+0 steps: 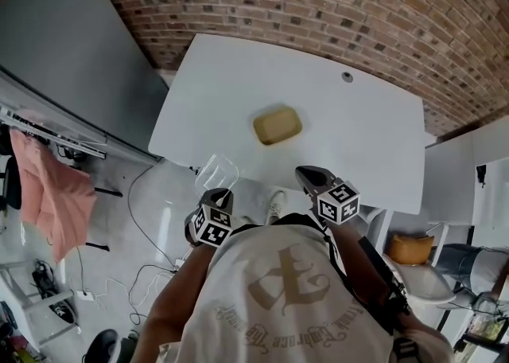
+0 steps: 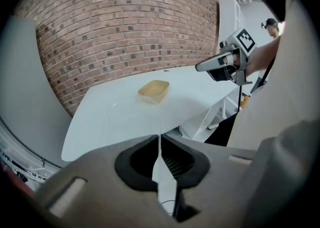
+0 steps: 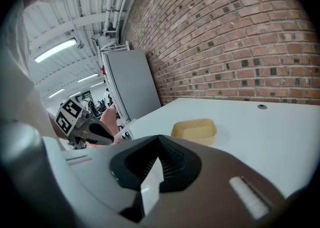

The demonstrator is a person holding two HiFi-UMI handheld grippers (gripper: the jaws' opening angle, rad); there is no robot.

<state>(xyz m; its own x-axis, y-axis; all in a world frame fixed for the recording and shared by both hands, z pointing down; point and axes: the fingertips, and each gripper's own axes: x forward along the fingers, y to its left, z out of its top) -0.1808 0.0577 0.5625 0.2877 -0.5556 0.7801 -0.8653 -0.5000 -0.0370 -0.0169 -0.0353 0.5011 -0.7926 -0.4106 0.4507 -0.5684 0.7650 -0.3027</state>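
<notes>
Two grippers: I have both on my side of the yellow tub, and neither touches it.
Left gripper: nearer me than the tub and off to its left, jaws clenched on the thin wall of a clear cup.
Clear cup: sticks out from the left jaws toward the tub but well apart from it. It is see-through, so I catch only its outline.
Right gripper: nearer me than the tub and slightly to its right, jaws pressed together with nothing between them.
Yellow tub: shallow, with rounded corners and its open side up, standing on the white table.
Cable hole: in the tabletop beyond the tub, to its right.
Brick wall: beyond the tub, past the table's far edge.
Grey panel: far to the tub's left, beside the table.
Pink cloth: farther left of the tub still, and nearer me than it.
</notes>
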